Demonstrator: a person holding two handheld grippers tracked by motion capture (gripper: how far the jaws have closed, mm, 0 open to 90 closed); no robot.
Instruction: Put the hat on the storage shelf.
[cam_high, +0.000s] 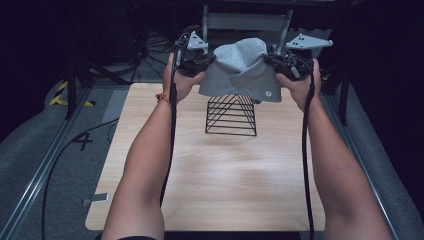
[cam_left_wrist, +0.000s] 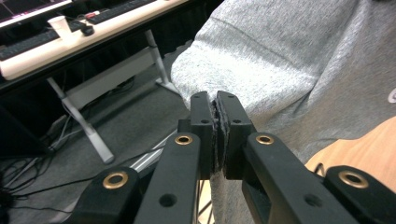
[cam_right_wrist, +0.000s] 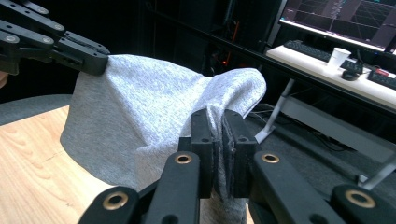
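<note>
I see a grey garment (cam_high: 241, 70) of soft heathered knit with a small round mark near its lower hem. It hangs lifted above the table (cam_high: 215, 170), stretched by its two side edges, bunched at the top, its bottom edge draping over the black wire rack (cam_high: 231, 116).

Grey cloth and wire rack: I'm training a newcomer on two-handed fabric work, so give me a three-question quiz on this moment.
1. True or false: both the left gripper and the right gripper are shut on the grey cloth.
2. What stands on the wooden table under the cloth?
A. black wire rack
B. a glass bowl
C. a cardboard box
3. Fill in: the small round badge sits near the cloth's ____ edge.

Key: 1 true; 2 A; 3 lower.
</note>
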